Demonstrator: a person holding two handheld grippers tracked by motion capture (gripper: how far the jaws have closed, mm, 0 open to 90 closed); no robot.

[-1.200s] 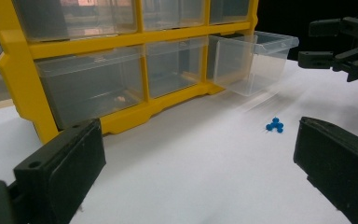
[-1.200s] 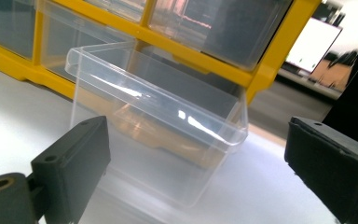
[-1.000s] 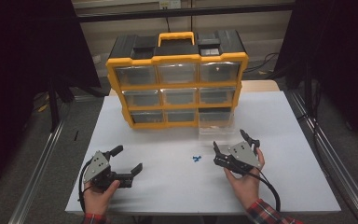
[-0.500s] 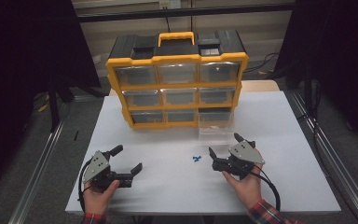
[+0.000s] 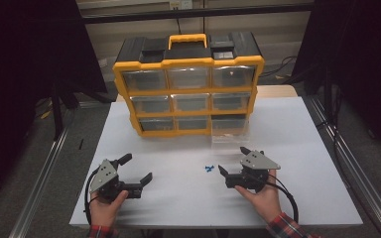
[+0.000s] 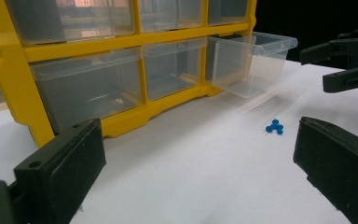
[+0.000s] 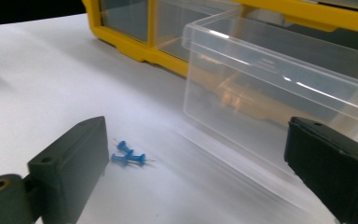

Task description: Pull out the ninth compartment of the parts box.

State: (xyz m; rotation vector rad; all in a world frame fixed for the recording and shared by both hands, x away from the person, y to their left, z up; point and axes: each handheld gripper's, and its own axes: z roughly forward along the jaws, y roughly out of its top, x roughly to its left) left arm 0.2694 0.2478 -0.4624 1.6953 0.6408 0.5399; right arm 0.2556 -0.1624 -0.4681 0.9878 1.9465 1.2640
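Observation:
A few small blue pushpins (image 5: 209, 168) (image 6: 274, 127) (image 7: 128, 155) lie on the white table (image 5: 297, 148), in front of a clear plastic drawer (image 5: 230, 134) (image 6: 249, 65) (image 7: 279, 79). That drawer is pulled out of the bottom right slot of the yellow and black organizer (image 5: 188, 89) (image 6: 121, 46). My right gripper (image 5: 232, 159) (image 7: 200, 158) is open just right of the pins, its jaws pointing left at them, nothing held. My left gripper (image 5: 138, 167) (image 6: 196, 163) rests open at the front left, well apart from the pins.
The organizer holds several shut clear drawers and stands at the back middle of the table. The right gripper (image 6: 349, 60) shows far right in the left gripper view. Bare white tabletop lies between both hands. Metal rails (image 5: 39, 188) run along both table sides.
My right gripper has come down toward the table and nearer the front edge, with its jaws turned left toward the pins. The left gripper has stayed still.

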